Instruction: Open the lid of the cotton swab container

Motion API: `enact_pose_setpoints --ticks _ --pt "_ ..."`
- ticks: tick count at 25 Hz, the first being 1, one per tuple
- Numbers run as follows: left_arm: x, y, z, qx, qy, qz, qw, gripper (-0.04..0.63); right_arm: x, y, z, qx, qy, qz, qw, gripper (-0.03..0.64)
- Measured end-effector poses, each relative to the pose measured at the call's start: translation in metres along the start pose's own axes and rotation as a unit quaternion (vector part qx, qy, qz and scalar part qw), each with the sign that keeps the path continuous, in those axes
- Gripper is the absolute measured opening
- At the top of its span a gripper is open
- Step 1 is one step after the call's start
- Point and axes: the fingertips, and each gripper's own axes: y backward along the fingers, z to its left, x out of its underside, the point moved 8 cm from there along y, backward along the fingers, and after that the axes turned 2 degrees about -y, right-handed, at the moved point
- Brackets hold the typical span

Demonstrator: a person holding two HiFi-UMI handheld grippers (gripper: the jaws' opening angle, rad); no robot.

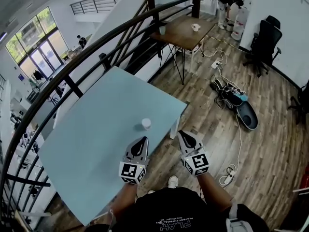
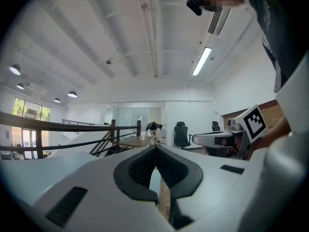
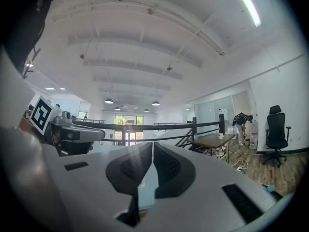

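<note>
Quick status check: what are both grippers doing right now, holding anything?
Left gripper: closed, holding nothing.
Right gripper: closed, holding nothing.
Both hang short of the cotton swab container on the table.

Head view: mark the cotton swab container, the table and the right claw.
cotton swab container (image 1: pixel 146 123), head view, its top.
table (image 1: pixel 96 124), head view, bare blue top.
right claw (image 1: pixel 183 135), head view, its shut tips.

**Room Layout**

The wood-plank floor (image 1: pixel 270 144) carries a light-blue desk (image 1: pixel 96 144) beside a black railing (image 1: pixel 96 42). A brown table (image 1: pixel 181 33) and 1 black office chair (image 1: pixel 264 42) stand farther back. The white ceiling (image 2: pixel 120 42) carries a strip light (image 2: pixel 202 61). Windows (image 1: pixel 36 42) admit daylight.
</note>
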Motion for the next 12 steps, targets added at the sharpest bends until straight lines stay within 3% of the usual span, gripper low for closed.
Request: enact_pose_setpoints --ticks 12 --pt "0.009 -0.013 0.012 -0.049 -0.014 0.033 0.9981 0.012 0.013 -0.038 -0.006 -0.068 -0.002 0.019 0.997 0.022"
